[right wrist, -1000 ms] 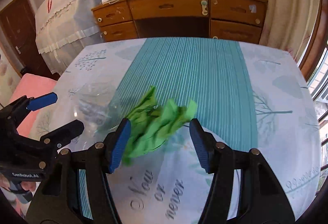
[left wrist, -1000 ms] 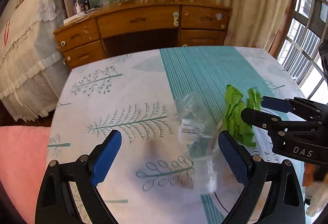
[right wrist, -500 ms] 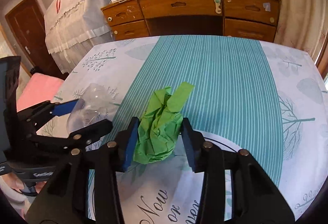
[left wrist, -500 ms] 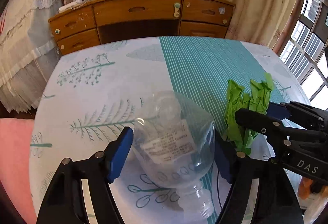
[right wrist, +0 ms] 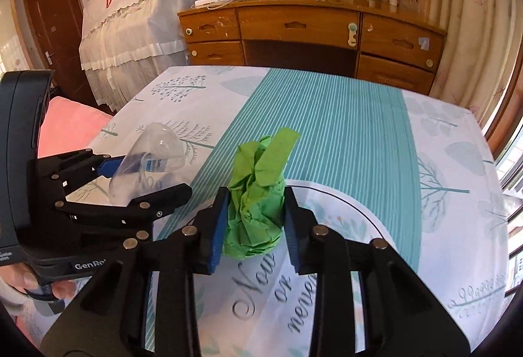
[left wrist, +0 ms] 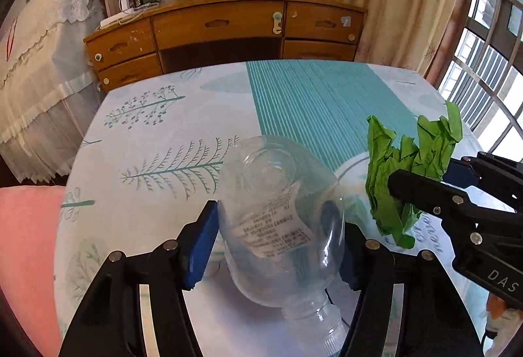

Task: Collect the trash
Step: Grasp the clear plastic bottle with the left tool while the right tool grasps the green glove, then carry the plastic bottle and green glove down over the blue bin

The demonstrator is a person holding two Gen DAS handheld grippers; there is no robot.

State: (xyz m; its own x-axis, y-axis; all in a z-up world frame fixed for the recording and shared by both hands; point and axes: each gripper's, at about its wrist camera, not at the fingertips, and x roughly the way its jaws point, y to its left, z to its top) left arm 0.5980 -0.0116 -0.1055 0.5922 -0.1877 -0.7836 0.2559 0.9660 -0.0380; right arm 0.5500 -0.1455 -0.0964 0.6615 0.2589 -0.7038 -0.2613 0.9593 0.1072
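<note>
Change since a second ago: my left jaws, then wide with the bottle beyond them, now bracket it; my right jaws have narrowed onto the paper.
Left gripper [left wrist: 278, 246]: jaws closing, blue pads against both sides of the clear plastic bottle [left wrist: 281, 226].
Bottle: empty, label up, neck toward my camera, over the tabletop [left wrist: 163, 161]; whether it is lifted I cannot tell.
Right gripper [right wrist: 255, 226]: jaws closing, clenched on the crumpled green paper [right wrist: 258, 203].
Paper: between my pads, above the teal-striped tablecloth [right wrist: 343, 135].
Background: wooden desk [right wrist: 294, 30].
</note>
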